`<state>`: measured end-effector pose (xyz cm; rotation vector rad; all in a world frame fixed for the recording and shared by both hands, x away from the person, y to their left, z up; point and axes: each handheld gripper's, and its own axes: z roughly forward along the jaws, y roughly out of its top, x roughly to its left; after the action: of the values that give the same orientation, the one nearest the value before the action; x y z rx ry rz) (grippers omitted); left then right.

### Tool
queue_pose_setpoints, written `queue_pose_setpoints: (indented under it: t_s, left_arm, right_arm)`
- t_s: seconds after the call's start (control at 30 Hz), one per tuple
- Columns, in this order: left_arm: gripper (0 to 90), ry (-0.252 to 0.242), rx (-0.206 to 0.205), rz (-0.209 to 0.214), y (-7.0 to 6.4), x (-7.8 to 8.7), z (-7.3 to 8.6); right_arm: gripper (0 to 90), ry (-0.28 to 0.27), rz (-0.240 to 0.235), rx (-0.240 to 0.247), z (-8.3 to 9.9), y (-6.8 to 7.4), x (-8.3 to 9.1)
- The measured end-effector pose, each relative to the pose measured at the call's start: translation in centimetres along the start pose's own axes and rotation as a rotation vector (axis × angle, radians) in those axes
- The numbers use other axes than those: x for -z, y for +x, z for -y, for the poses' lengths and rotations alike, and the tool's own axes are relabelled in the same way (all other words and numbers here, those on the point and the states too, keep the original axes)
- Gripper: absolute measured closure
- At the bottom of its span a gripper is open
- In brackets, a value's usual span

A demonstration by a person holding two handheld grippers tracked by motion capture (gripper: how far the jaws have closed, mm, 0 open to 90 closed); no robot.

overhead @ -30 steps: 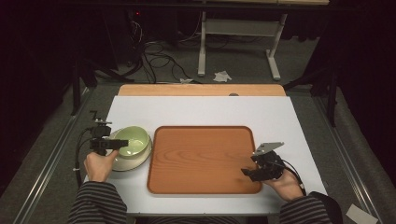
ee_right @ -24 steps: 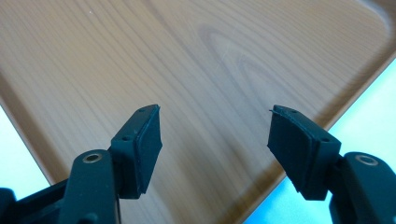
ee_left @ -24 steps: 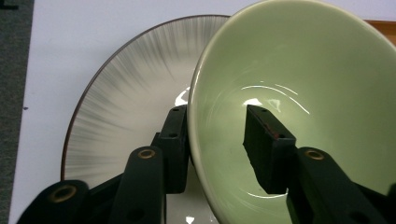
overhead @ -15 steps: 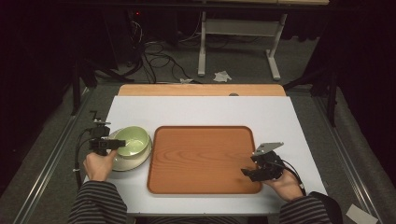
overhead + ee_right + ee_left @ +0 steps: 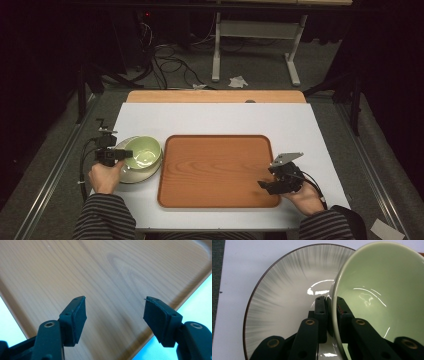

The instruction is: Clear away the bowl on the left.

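Bowl [image 5: 143, 151] tilted up since, jaws pinching rim

The left claw [image 5: 125, 154] sits at the near left with its jaws pinched tight, held level in the left hand [image 5: 104, 176]. The right claw [image 5: 264, 185], at the near right, gapes wide, angled leftward in the right hand [image 5: 303, 197].

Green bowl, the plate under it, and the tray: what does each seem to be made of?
Green bowl: probably glazed ceramic; smooth pale green wall with sharp glossy highlights. Plate: likely glazed ceramic too; shiny white with grey radial streaks and a thin dark rim. Tray: wood or a wood-look laminate; reddish-brown grain rings with a satin sheen, which one is unclear.
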<state>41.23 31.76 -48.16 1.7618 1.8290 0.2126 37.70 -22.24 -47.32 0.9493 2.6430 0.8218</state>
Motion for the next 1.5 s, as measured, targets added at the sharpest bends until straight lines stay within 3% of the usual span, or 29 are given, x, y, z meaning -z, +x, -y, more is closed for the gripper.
queue_pose_setpoints:
  t_s: [0.37,0.73,1.0,1.5]
  left_arm:
    - [83.1,-0.022,0.033,0.032,0.2,0.2,0.0]
    - [82.6,-0.030,0.021,0.024,0.3,0.7,0.0]
    - [82.7,-0.085,0.040,0.049,0.4,1.8,0.1]
    - [82.6,-0.128,-0.014,0.084,-1.0,3.2,-0.1]
  right_arm:
    - [36.1,-0.006,-0.001,-0.002,0.0,0.0,0.0]
    - [36.1,-0.009,-0.001,0.000,0.0,-0.1,0.0]
    - [36.1,-0.010,0.001,0.003,0.0,0.0,0.1]
    - [36.1,-0.009,-0.002,0.000,0.0,-0.1,0.0]
